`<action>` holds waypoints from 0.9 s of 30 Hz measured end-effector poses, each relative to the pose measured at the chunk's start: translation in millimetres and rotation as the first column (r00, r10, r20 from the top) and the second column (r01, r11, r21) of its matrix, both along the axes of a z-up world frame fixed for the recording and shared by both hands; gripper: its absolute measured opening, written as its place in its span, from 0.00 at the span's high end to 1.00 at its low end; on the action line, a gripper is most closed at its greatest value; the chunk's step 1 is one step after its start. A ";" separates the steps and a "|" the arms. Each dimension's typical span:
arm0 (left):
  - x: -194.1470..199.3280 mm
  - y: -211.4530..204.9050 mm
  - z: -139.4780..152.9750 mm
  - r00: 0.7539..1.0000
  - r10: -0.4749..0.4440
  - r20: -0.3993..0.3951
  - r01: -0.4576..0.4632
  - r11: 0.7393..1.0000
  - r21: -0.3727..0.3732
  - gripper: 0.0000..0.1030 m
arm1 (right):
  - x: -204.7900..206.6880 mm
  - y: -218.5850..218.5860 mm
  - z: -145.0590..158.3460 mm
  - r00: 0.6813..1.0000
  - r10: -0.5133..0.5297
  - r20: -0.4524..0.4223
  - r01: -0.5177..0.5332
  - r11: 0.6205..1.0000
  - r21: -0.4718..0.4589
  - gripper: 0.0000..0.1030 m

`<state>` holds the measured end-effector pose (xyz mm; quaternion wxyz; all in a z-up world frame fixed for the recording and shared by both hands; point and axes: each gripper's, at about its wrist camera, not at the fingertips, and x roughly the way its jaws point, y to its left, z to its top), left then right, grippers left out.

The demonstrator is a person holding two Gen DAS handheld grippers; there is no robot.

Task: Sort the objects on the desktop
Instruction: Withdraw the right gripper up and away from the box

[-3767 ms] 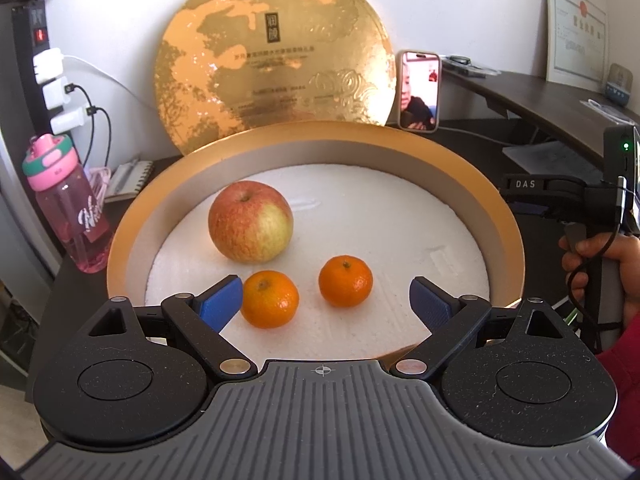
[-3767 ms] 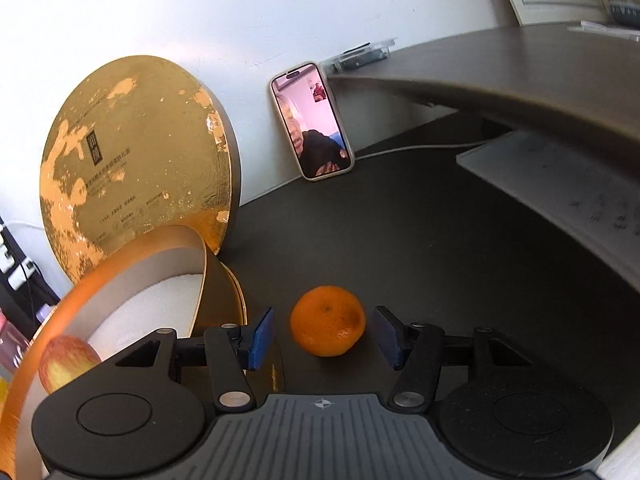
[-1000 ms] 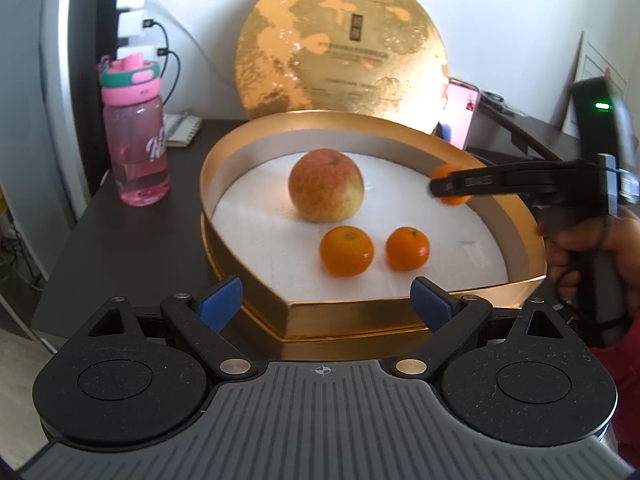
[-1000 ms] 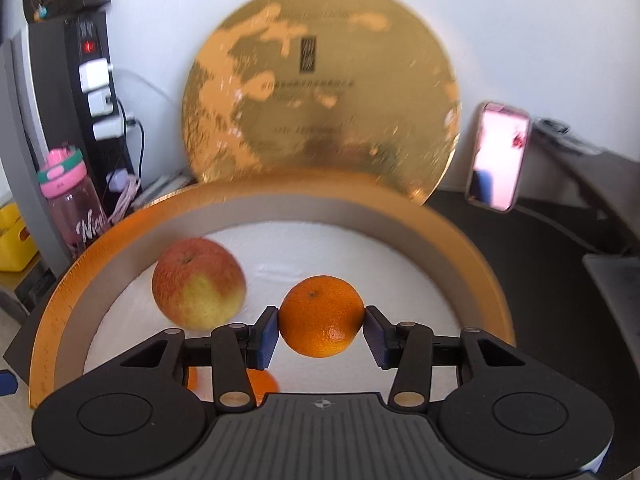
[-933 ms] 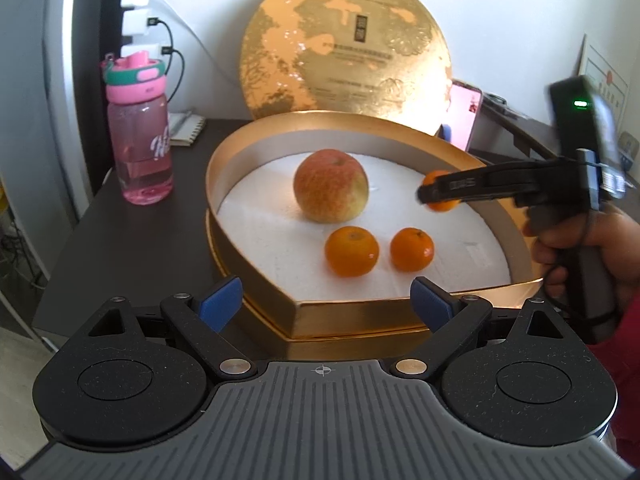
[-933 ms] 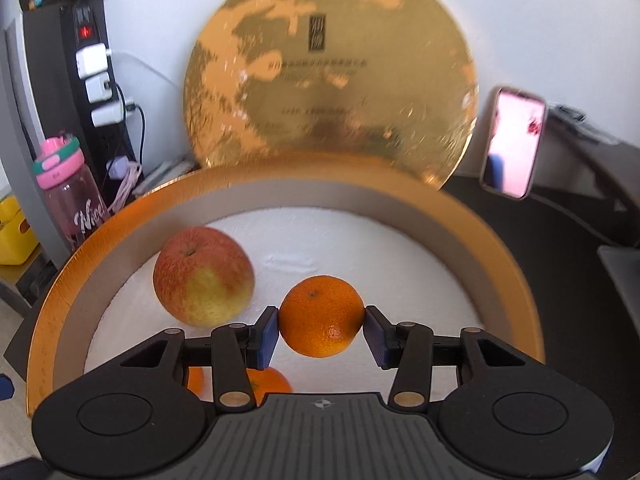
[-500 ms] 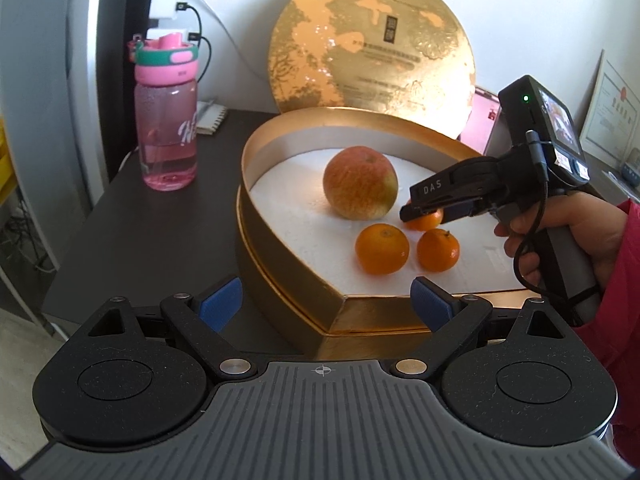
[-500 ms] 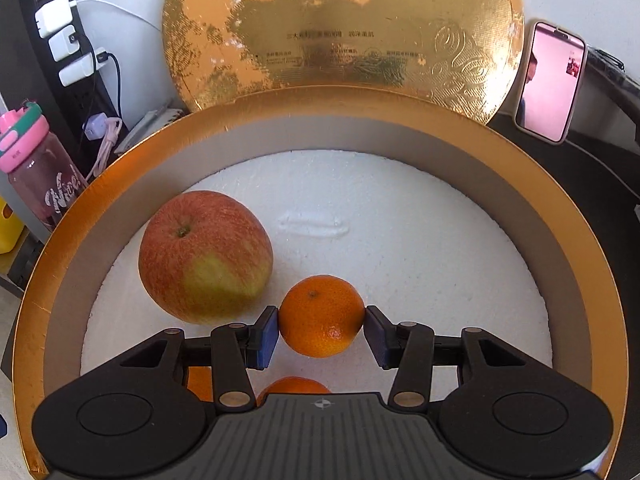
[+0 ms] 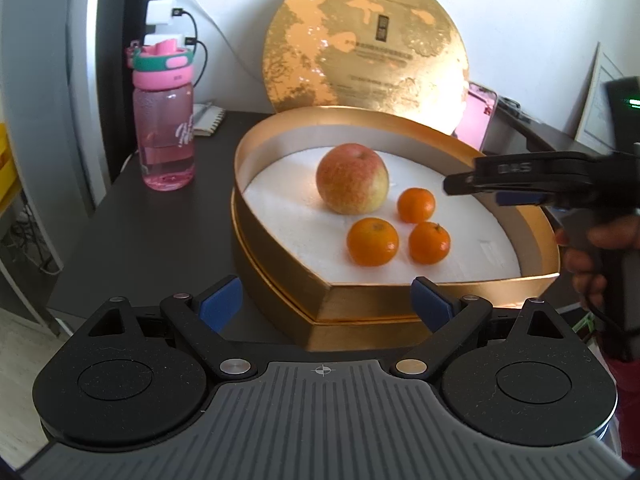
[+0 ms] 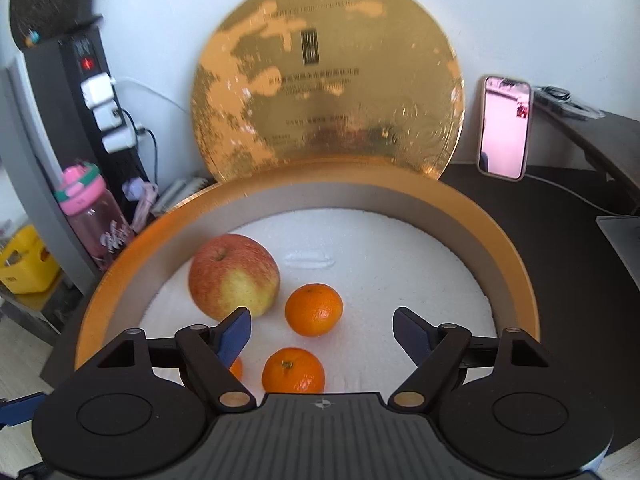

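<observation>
A round gold box with a white foam floor holds a red-yellow apple and three tangerines. In the right wrist view the apple lies left, one tangerine beside it, another nearer, the third mostly hidden behind the left finger. My right gripper is open and empty above the box; it also shows in the left wrist view. My left gripper is open and empty in front of the box's near wall.
The gold lid leans on the wall behind the box. A pink water bottle stands on the dark desk at left, next to a power strip with plugs. A phone leans on the wall at right.
My right gripper has opened and let go of the tangerine, which now lies on the foam beside the apple. The gripper has drawn back and up. The left gripper view shifted slightly.
</observation>
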<state>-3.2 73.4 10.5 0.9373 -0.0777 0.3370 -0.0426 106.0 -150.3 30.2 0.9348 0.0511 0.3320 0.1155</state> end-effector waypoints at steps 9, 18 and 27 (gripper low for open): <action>-1.1 -32.5 2.0 0.999 0.012 -0.035 -0.007 0.993 0.118 0.08 | -67.8 -10.5 4.8 0.981 0.020 0.192 -0.012 0.999 -0.045 0.20; -4.2 -50.3 0.4 0.997 0.048 -0.065 -0.035 0.982 0.185 0.08 | -81.0 -14.3 11.4 0.963 0.052 0.263 -0.028 0.995 -0.095 0.12; -4.0 -50.5 -2.8 0.994 0.071 -0.084 -0.052 0.978 0.203 0.08 | -83.4 -11.8 8.4 0.969 0.054 0.243 -0.037 0.997 -0.074 0.12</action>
